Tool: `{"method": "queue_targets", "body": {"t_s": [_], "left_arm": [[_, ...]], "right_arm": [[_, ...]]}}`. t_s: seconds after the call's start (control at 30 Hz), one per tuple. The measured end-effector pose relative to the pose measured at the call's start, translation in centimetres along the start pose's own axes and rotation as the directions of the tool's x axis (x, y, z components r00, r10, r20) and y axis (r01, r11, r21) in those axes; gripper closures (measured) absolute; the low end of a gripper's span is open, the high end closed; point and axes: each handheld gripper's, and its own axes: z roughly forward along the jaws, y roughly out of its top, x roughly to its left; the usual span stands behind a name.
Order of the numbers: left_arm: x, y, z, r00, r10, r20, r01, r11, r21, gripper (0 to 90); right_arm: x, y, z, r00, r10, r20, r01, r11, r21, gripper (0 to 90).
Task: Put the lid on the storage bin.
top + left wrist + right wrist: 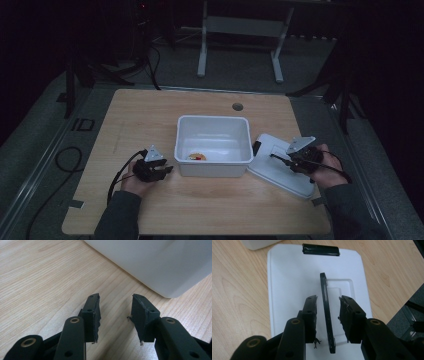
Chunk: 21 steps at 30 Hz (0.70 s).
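A white bin [212,119] stands mid-table with a small orange and red object [196,156] on its floor. Its white lid [272,150] lies flat to the bin's right. In the right gripper view the lid [287,277] carries a thin black upright handle [325,290] and a black clip [320,250] at its far end. My right gripper [328,310] is open, one jaw on each side of that handle without touching it. My left gripper [165,167] is open and holds nothing, low over the wood by the bin's front left corner [160,262].
The wooden table [150,115] has a round cable hole [237,106] behind the bin. The lid's near corner reaches close to the table's right edge. A white frame [240,30] stands on the floor beyond the table. Cables trail off the left side.
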Motion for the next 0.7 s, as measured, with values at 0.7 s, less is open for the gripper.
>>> {"method": "queue_targets", "body": {"t_s": [0.7], "left_arm": [[0.0,0.0,0.0,1.0,-0.001,0.0,0.001,1.0,-0.001,58.6]], "right_arm": [[-0.6,1.1,2.1,0.9964,-0.074,-0.042,0.079,0.989,0.127,70.3]]}}
